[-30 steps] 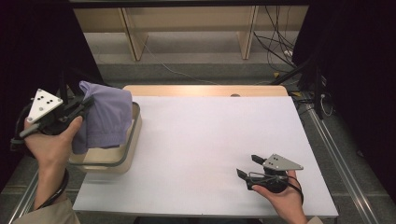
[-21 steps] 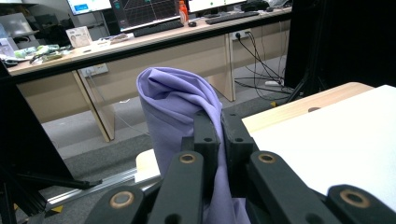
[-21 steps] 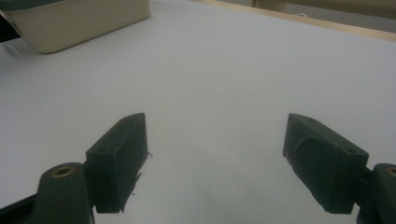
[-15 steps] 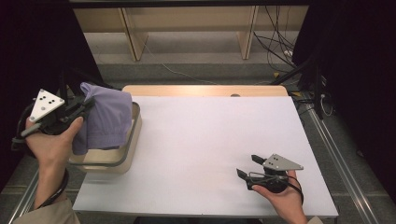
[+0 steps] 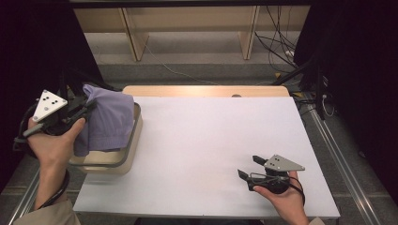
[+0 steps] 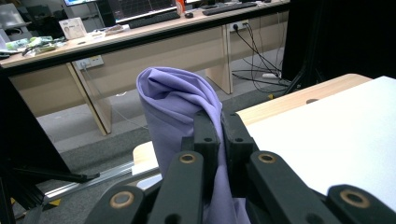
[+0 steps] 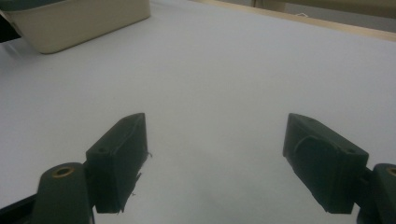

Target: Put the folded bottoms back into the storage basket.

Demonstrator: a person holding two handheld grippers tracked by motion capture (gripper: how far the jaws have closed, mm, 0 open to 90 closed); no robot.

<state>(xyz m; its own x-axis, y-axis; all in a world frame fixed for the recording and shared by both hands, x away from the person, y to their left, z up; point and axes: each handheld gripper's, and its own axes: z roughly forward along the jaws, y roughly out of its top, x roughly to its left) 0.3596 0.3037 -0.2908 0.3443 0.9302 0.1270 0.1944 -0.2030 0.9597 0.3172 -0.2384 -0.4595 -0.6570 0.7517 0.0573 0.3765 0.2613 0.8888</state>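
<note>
White sheet covers the table [image 5: 202, 154]; a strip of bare wood shows along its far edge. Working surface is bare between the two hands, presumably kept free as a place to lay the fabric out.

Cream bin [image 5: 123, 157] sits at the left edge of the table, long side running away from the person. Purple cloth [image 5: 110, 122] hangs partly out of it: the lower part drapes into the bin, the upper fold is lifted above the rim. Judged step: drawing the cloth up out of the bin.

Left gripper [image 5: 86, 108] is held level at bin height, pointing across toward the cloth, its hand wrapped around the body and the grey plate up. In the left gripper view the jaws are clamped on a bunched fold of the cloth [image 6: 187, 107], fabric pinched between the pads.

Right gripper [image 5: 248, 168] rests low on the sheet near the front right, well apart from the bin, pointing left. Its jaws stand wide with nothing between them — likely waiting to take a second corner.
</note>
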